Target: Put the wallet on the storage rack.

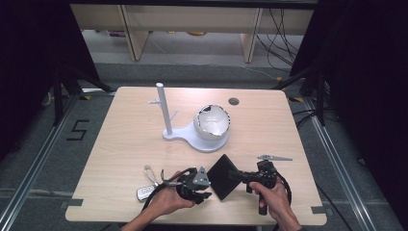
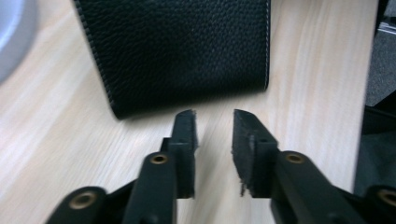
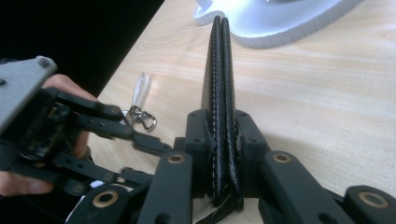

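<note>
While wallet sits, right jaws clamped

Probably a lab: black curtains, floor rails, taped table.

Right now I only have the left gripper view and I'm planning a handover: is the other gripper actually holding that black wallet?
Observer: Yes. The right gripper is shut on the wallet, one pad on each face.
Operator: Is there anything near my hand to avoid?
Observer: The keys lie on the table just left of your left hand.
Operator: And beyond the wallet?
Observer: A white stand with an upright post, farther up the table.
</note>
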`<state>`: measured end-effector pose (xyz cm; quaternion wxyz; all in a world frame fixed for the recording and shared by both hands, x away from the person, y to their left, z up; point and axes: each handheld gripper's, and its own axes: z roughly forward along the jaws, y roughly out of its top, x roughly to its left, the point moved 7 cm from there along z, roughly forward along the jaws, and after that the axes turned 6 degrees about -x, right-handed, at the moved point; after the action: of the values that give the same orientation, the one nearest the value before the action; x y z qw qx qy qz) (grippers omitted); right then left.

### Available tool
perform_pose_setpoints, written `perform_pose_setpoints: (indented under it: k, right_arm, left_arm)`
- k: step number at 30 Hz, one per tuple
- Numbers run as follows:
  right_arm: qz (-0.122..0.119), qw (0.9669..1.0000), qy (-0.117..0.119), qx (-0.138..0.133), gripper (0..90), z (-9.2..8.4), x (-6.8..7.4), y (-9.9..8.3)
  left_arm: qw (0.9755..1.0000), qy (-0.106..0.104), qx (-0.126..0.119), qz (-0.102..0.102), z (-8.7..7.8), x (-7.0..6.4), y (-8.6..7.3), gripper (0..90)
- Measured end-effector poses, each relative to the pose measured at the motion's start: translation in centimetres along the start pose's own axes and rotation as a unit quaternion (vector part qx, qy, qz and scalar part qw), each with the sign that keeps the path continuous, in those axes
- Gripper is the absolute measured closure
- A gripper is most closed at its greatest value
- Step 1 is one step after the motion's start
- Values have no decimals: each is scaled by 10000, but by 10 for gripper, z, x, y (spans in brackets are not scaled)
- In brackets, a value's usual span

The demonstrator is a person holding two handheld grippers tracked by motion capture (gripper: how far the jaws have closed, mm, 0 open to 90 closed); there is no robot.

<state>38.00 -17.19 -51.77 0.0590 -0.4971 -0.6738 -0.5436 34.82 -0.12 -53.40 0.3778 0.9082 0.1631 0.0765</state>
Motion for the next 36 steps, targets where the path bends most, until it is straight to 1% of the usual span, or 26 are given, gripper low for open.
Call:
perform_pose_setpoints:
  k: [1, 2, 3, 4, 5, 7, 8, 10, 11, 12, 13, 15, 16, 17, 18, 19, 20, 21, 22, 23, 24, 25, 26, 27, 29, 36]
  right_arm:
    - [-75, 10000, 54, 0, 790, -1, 2, 3]
    - [-75, 10000, 54, 0, 790, -1, 2, 3]
    - [-67, 10000, 52, 11, 790, -1, 3, 4]
    - [28, 10000, 82, 45, 790, -2, 8, 6]
    - [15, 9999, 94, 110, 790, -4, 9, 8]
    - [-208, 9997, 141, 4, 791, -3, 9, 13]
    - [-252, 9996, 117, -12, 790, -2, 9, 16]
    - [-283, 9996, 89, -2, 790, -4, 12, 21]
    - [-318, 9994, 148, 7, 790, -6, 15, 27]
    - [-318, 9994, 148, 7, 790, -6, 15, 27]
    - [-283, 9996, 86, -35, 790, -8, 16, 33]
    - [-263, 9996, 66, -68, 790, -10, 16, 39]
    - [-464, 9988, 35, -117, 790, -10, 12, 42]
    - [-342, 9994, 48, -100, 790, -12, 14, 45]
    - [-342, 9994, 48, -100, 790, -12, 14, 45]
    - [-493, 9986, 0, -203, 790, -14, 9, 52]
    - [-493, 9986, 0, -203, 790, -14, 9, 52]
    - [-391, 9991, 7, -181, 791, -16, 10, 55]
    - [-99, 9998, -27, -160, 790, -17, 14, 57]
    - [-454, 9985, -55, -307, 790, -19, 7, 66]
    - [-454, 9985, -55, -307, 790, -19, 7, 66]
    - [-239, 9992, -86, -324, 790, -22, 9, 72]
    - [-239, 9992, -86, -324, 790, -22, 9, 72]
    - [-444, 9979, -175, -437, 790, -24, 4, 80]
    - [-475, 9974, -210, -494, 790, -25, 1, 88]
    - [-505, 9964, -329, -602, 790, -24, -4, 109]
  left_arm:
    - [10000, 48, -11, 12, -11, 1, -3, 629]
    - [10000, 48, -11, 12, -11, 1, -3, 610]
    - [9999, 91, 33, 90, -22, 2, -7, 610]
    - [9999, 119, 29, 58, -29, 2, -11, 590]
    - [9999, 138, -6, 26, -34, 2, -14, 572]
    - [9992, 272, -183, -233, -43, -1, -20, 528]
    - [9993, 292, -125, -210, -48, 0, -23, 503]
    - [9988, 326, -178, -320, -56, -1, -31, 480]
    - [9982, 401, -189, -410, -64, -1, -38, 435]
    - [9982, 401, -189, -410, -64, -1, -38, 415]
    - [9965, 445, -281, -646, -70, -1, -42, 401]
    - [9961, 482, -263, -693, -74, 0, -46, 377]
    - [9951, 539, -283, -775, -78, 2, -51, 364]
    - [9949, 553, -292, -789, -81, 3, -55, 354]
    - [9949, 553, -292, -789, -81, 3, -55, 350]
    - [9936, 640, -276, -892, -85, 4, -60, 347]
    - [9936, 640, -276, -892, -85, 4, -60, 342]
    - [9938, 642, -230, -879, -87, 5, -64, 342]
    - [9937, 651, -230, -881, -90, 5, -66, 339]
    - [9929, 735, -248, -900, -96, 6, -70, 332]
    - [9929, 735, -248, -900, -96, 6, -70, 331]
    - [9918, 780, -311, -965, -101, 7, -74, 329]
    - [9918, 780, -311, -965, -101, 7, -74, 327]
    - [9912, 784, -365, -1001, -104, 6, -77, 324]
    - [9904, 812, -364, -1060, -105, 6, -82, 322]
    - [9907, 839, -294, -1032, -108, 2, -90, 317]
